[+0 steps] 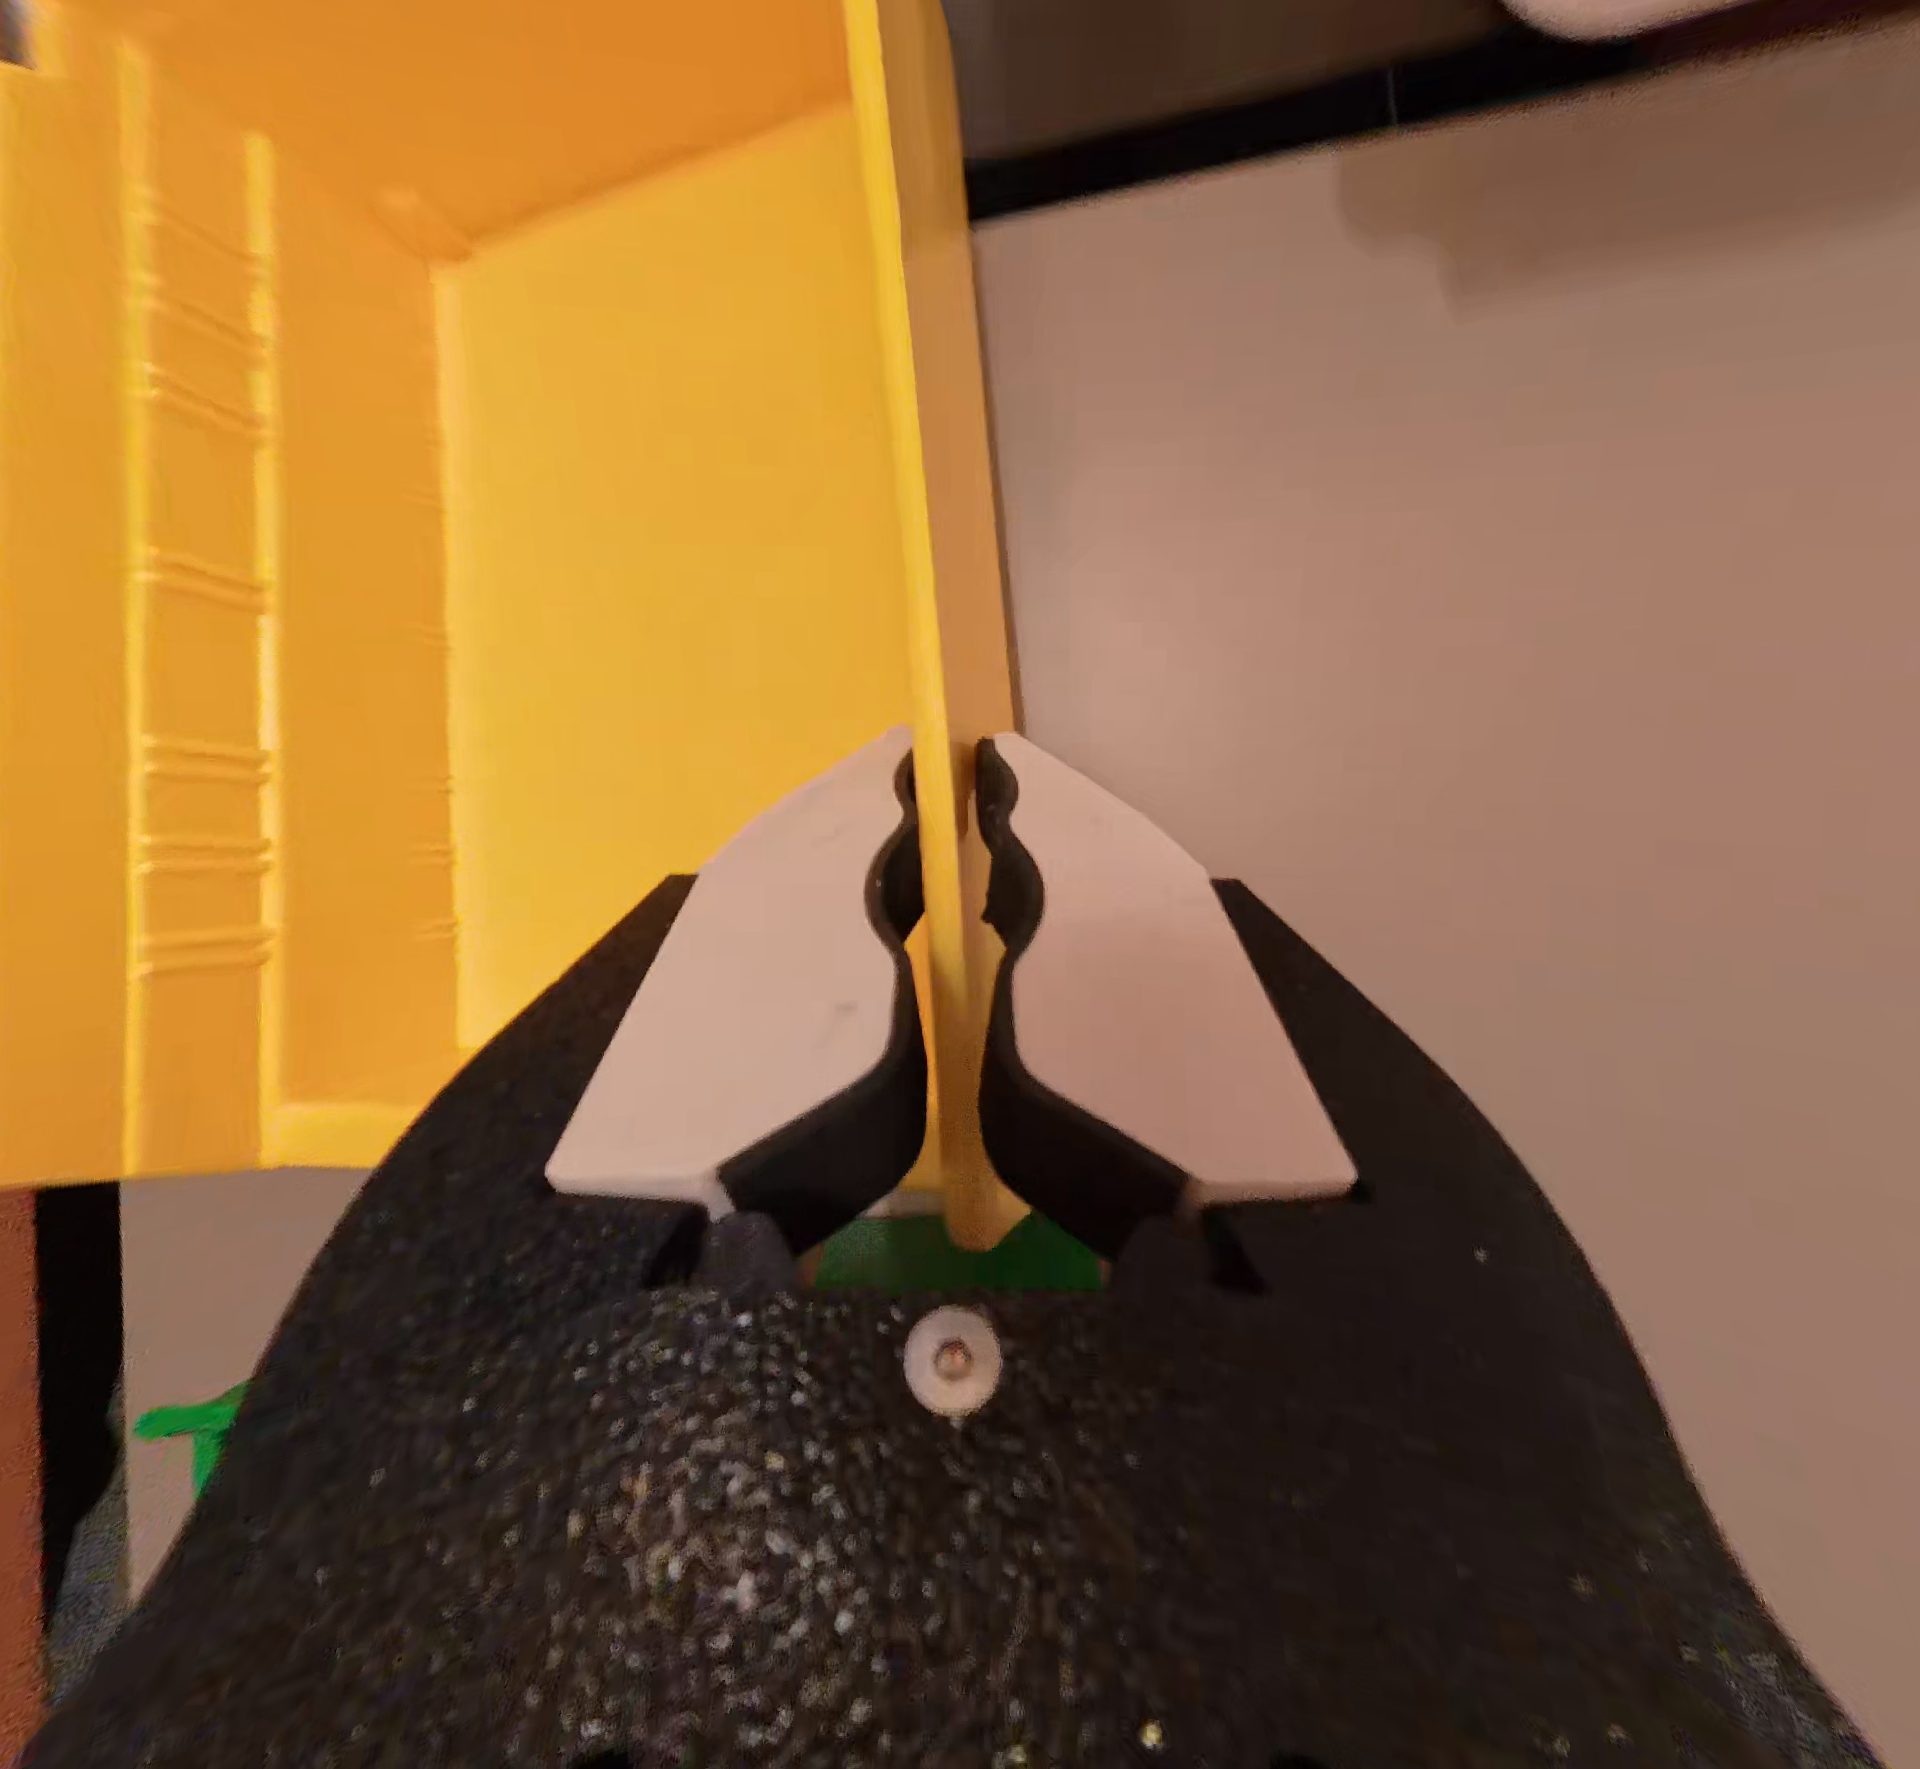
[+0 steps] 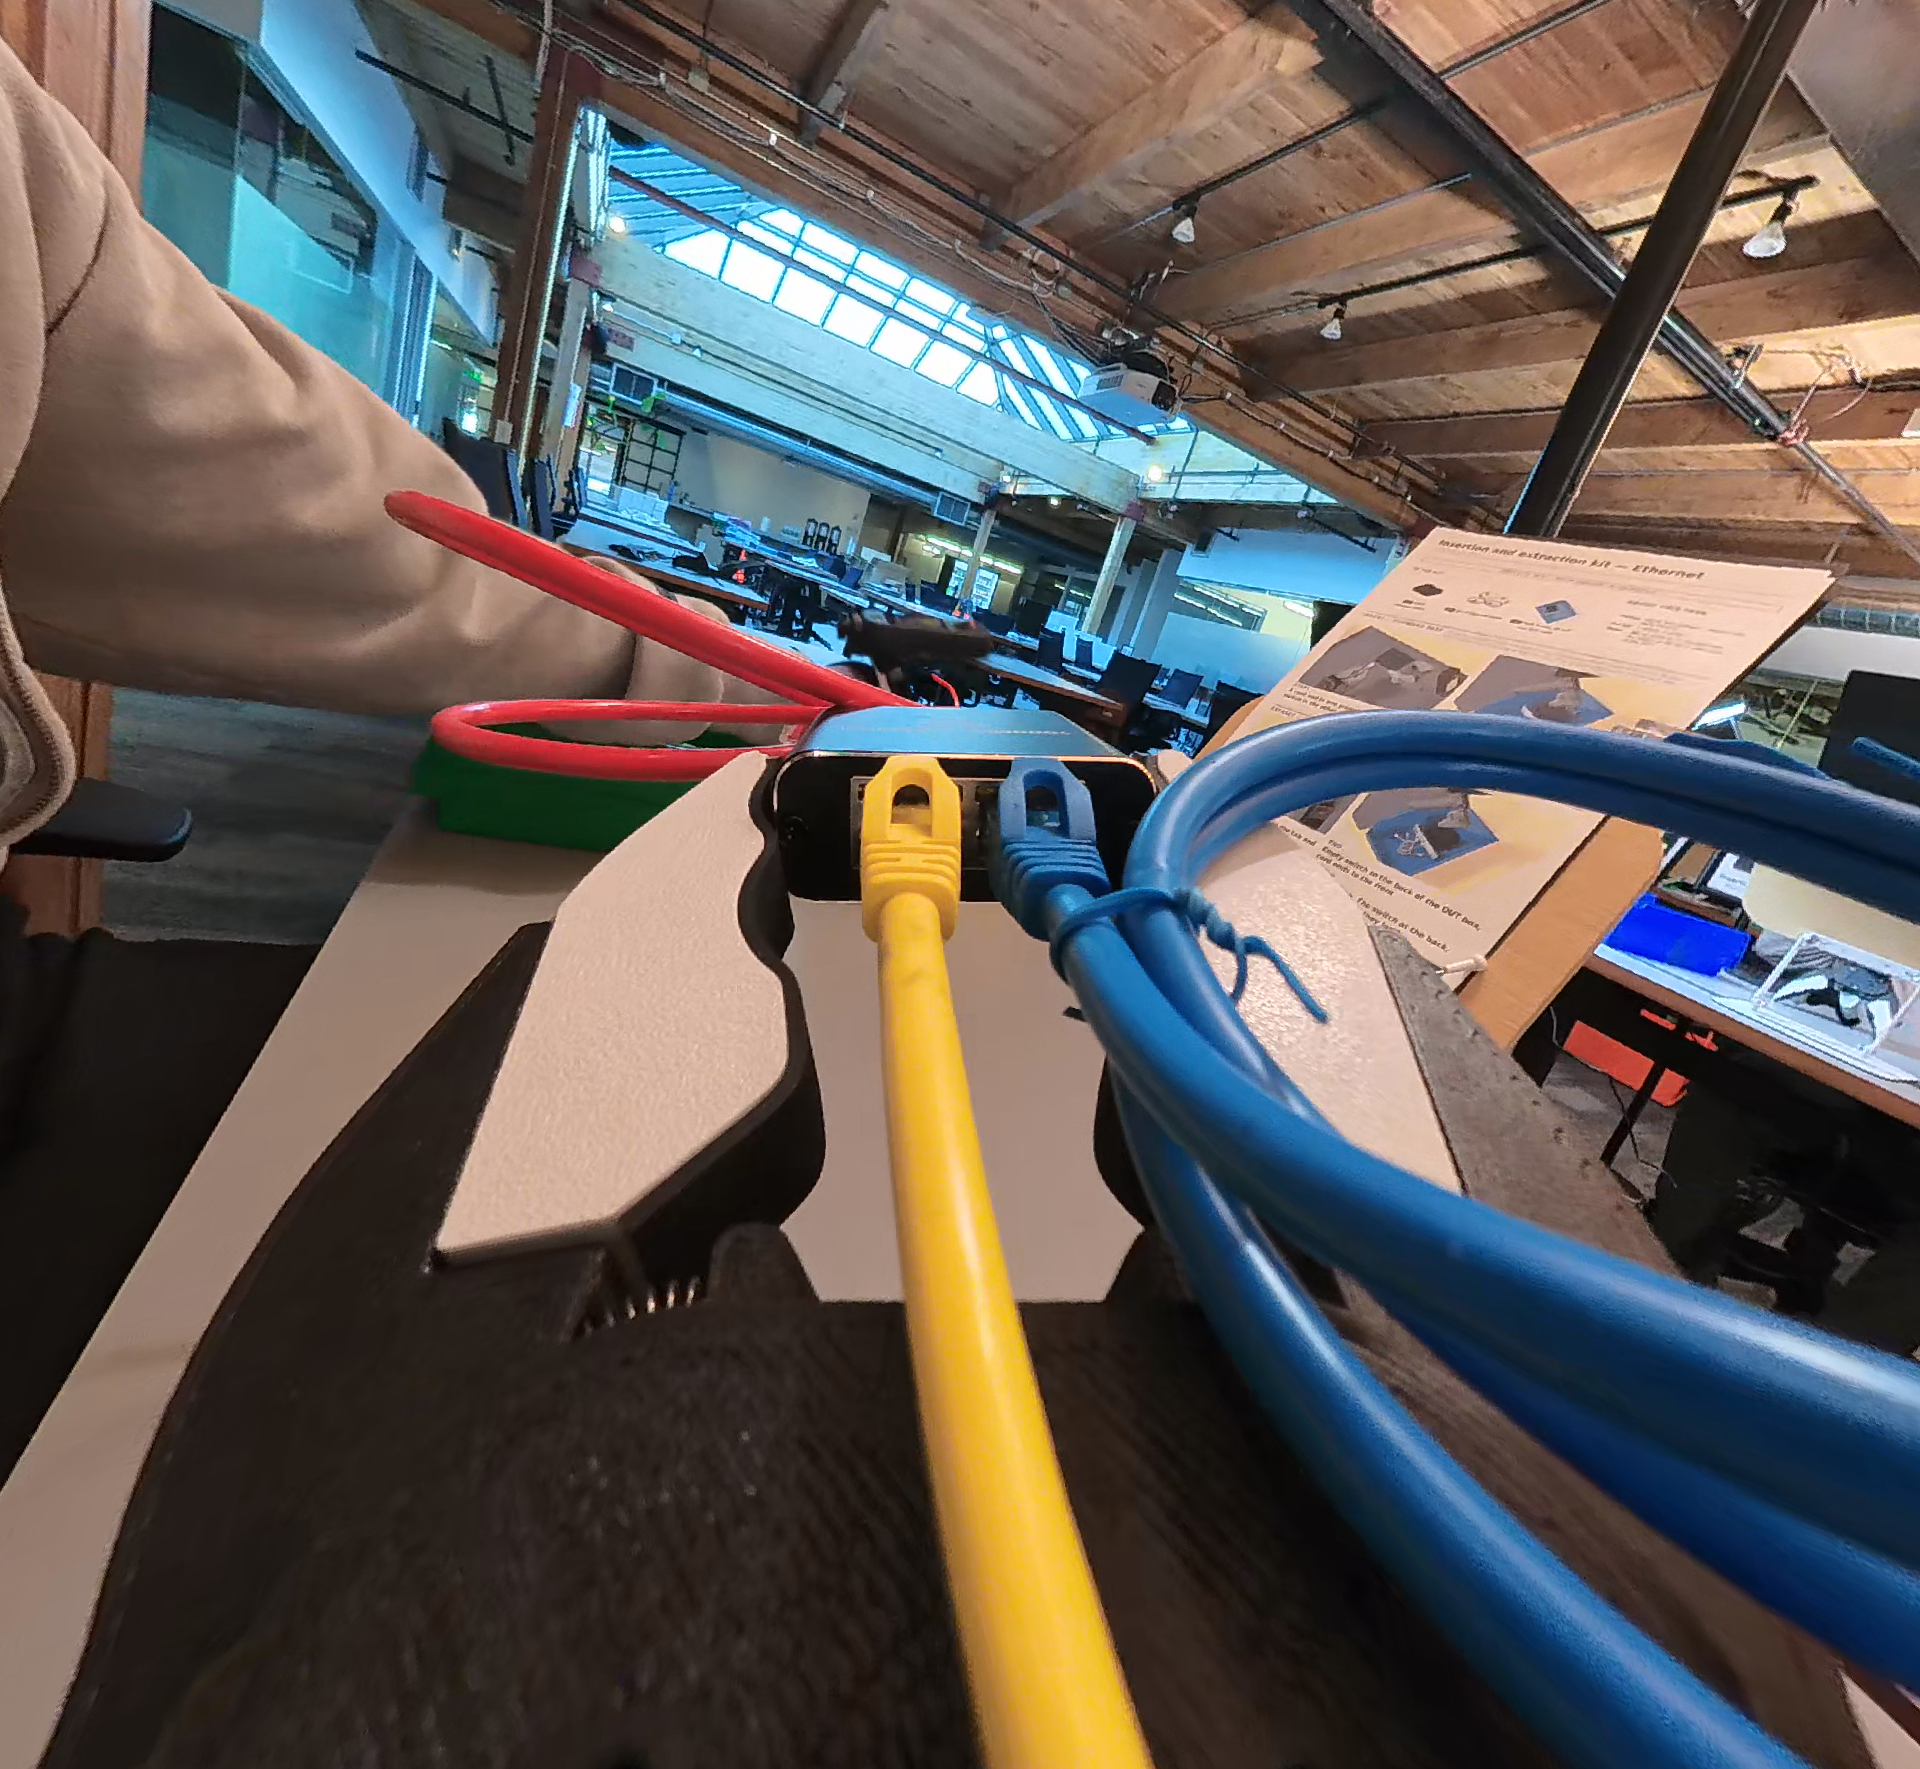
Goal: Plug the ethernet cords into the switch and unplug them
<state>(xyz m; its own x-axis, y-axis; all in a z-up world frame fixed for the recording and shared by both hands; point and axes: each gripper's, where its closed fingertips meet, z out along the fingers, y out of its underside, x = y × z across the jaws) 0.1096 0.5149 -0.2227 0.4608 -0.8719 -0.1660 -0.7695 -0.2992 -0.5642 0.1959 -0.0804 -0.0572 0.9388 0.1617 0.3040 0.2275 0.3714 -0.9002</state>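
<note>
A: How far along does it look?

B: Two cords are already seated in the switch (image 2: 966,800): the yellow cord (image 2: 914,898) and the blue cord (image 2: 1044,846) sit side by side in its front ports, the switch resting on the pale table (image 2: 312,1075). A red cord (image 2: 623,722) loops off behind the switch's left corner; whether its end is plugged in anywhere cannot be told.

A: And the grippers?

B: The right gripper (image 2: 951,1096) lies low in front of the switch with its fingers spread wide, the yellow cord running between them untouched; the blue coil hides most of the right finger. The left gripper (image 1: 948,888) is pinching the thin wall of a yellow bin (image 1: 644,524), the dark pads closed on either side of that edge.

A: So what remains?

B: By that reckoning the plugging is at least partly done, and the unplugging of yellow and blue has not begun. The next step is probably closing on the yellow boot, pressing its latch before pulling
</note>
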